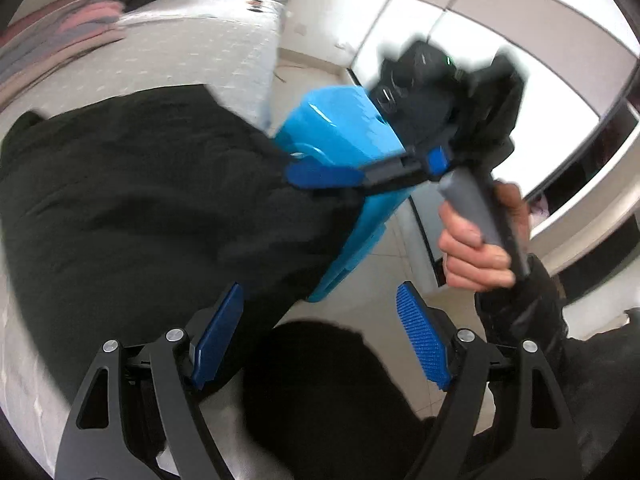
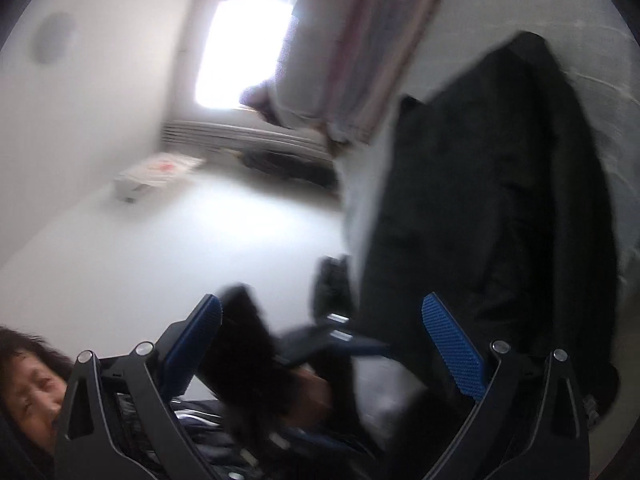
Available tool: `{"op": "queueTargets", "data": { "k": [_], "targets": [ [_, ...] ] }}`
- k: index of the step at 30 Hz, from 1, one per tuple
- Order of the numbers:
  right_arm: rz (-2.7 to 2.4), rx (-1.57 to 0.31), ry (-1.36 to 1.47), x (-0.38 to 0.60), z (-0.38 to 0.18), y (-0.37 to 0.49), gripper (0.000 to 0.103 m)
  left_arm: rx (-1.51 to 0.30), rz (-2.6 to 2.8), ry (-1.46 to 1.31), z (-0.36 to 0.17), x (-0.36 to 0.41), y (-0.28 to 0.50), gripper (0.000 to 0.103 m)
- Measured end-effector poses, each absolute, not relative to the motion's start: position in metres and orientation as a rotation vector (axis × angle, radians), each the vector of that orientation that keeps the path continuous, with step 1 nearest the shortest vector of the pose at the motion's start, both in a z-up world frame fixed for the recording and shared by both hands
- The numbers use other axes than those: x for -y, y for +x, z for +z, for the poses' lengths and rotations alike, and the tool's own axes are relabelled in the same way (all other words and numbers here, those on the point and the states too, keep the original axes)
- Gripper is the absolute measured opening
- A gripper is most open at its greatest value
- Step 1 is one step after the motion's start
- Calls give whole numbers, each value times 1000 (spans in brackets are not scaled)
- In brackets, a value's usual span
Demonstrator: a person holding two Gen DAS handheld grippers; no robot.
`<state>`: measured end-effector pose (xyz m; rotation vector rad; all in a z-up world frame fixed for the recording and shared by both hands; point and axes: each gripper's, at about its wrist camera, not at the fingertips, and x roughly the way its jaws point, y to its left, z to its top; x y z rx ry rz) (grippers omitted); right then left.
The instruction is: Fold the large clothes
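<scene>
Left wrist view: the left gripper [image 1: 320, 336] stands with its jaws wide and nothing pinched between them, though the hem of the black garment [image 1: 132, 184] runs under the near pad. That garment lies spread on the pale bed [image 1: 192, 52], filling the frame from nine o'clock to the centre. At two o'clock the person's hand [image 1: 476, 248] carries the right gripper [image 1: 324, 176], whose blue pad hovers over the cloth's far edge in front of a bright blue stool [image 1: 340, 136]; from here I cannot tell whether it touches. The right wrist view shows its own jaws spread and empty, with the dark cloth at one o'clock. A striped blanket [image 1: 56, 36] lies at ten o'clock. To fold well, I would say each gripper should take a matching corner of one edge, bite only the top layer, then lift evenly.
</scene>
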<state>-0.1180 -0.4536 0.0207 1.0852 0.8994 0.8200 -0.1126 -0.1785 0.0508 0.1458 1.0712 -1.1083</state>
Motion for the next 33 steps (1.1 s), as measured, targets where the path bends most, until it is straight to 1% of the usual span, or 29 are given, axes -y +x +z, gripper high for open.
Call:
{"op": "queueTargets", "data": {
  "k": [3, 5, 7, 8, 11, 15, 18, 20, 24, 26, 29, 33],
  "targets": [
    [716, -966, 1147, 472, -29, -122, 96, -1097, -1021, -5, 52, 129, -88, 75],
    [707, -987, 1149, 472, -44, -123, 96, -1115, -937, -121, 48, 95, -69, 75],
    [709, -966, 1135, 476, -37, -131, 96, -1142, -823, -255, 41, 56, -50, 75],
    [701, -930, 1099, 478, -24, -133, 96, -1156, -758, -330, 36, 34, -40, 75],
    [647, -873, 1021, 487, -2, -140, 96, -1195, -669, -445, 14, 1, -21, 75],
    [448, -957, 799, 480, 17, -140, 96, -1274, -656, -522, -23, -7, -11, 75],
    [412, -1061, 666, 460, 9, -119, 96, -1324, -692, -577, -42, 5, -10, 75],
    [408, -1126, 641, 451, -11, -107, 96, -1333, -700, -597, -47, 8, -14, 75],
    [481, -1231, 753, 457, -58, -90, 96, -1357, -733, -677, -59, 10, -15, 76],
    [560, -1246, 845, 464, -74, -90, 96, -1366, -736, -701, -63, 9, -16, 76],
    [678, -1273, 983, 470, -100, -90, 96, -1412, -763, -809, -82, 10, -14, 76],
    [784, -1279, 1111, 473, -124, -91, 96, -1438, -801, -893, -98, 18, -13, 81]
  ]
}}
